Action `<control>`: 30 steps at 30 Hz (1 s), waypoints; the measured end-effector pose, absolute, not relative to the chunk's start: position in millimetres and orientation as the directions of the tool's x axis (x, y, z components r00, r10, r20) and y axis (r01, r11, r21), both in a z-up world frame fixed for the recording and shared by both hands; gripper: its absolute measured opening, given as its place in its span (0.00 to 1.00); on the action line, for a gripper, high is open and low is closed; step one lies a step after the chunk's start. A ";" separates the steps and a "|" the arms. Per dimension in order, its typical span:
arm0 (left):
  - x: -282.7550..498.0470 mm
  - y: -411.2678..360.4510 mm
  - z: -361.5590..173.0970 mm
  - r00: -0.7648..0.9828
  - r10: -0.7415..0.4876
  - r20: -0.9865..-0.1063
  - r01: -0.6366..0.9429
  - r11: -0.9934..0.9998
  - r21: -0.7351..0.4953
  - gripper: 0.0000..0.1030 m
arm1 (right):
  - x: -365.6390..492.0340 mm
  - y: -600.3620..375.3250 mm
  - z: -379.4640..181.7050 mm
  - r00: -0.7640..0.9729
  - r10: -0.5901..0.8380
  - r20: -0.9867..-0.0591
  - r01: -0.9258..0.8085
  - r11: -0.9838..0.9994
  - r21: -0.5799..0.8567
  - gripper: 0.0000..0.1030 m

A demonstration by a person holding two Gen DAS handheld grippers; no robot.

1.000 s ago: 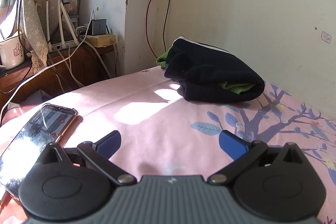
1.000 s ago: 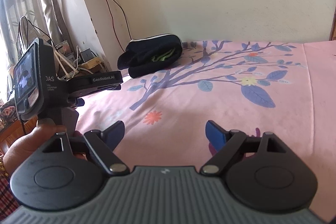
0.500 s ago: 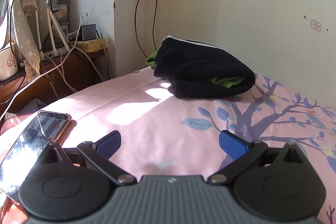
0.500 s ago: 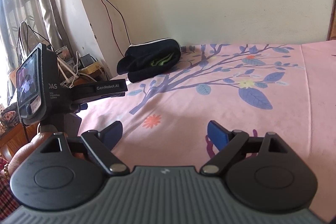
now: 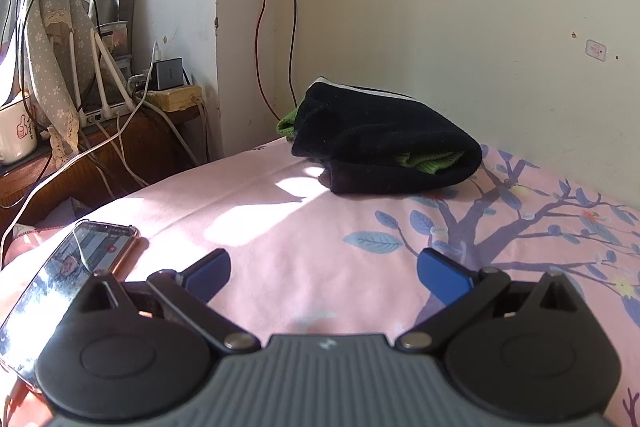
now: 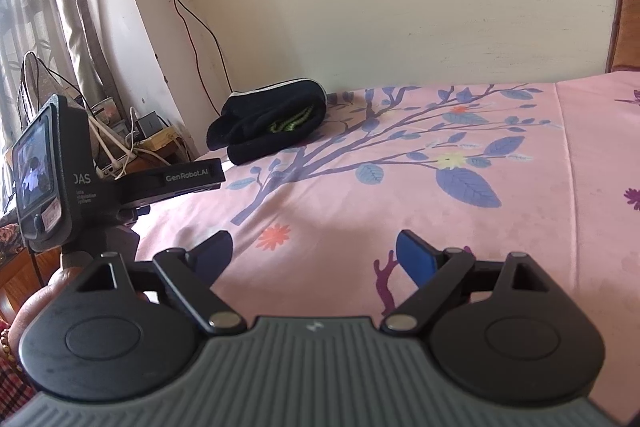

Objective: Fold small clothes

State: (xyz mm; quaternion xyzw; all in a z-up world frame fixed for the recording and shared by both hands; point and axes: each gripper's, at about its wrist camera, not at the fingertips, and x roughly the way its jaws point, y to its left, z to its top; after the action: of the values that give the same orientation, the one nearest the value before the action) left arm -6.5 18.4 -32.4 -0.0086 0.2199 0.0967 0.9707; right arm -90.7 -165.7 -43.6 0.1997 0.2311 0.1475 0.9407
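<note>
At the far corner of the bed (image 6: 500,227), against the wall, lay the folded black garment (image 5: 384,147), green lining showing at its open end. Its long axis ran along the wall, fold toward the headboard side. Left gripper (image 5: 324,271) and right gripper (image 6: 316,253) both spread wide, empty, well apart from it. Phone (image 5: 68,275) beside the left.

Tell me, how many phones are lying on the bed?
1: a glossy-screened smartphone in a rose-gold case, at the pink floral bedsheet's near-left edge. Others may be hidden.
</note>
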 end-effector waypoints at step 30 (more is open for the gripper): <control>-34.6 17.5 24.5 0.924 0.211 -0.320 -0.212 0.977 0.030 1.00 | -89.6 -168.0 -45.8 0.839 0.397 -0.372 -0.198 0.860 0.470 0.89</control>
State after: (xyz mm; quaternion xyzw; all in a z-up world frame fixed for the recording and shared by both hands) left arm -34.6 17.5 24.5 -0.0024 0.1630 0.1079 0.9807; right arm -89.6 -168.0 -45.8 0.2115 0.2349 0.1589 0.9353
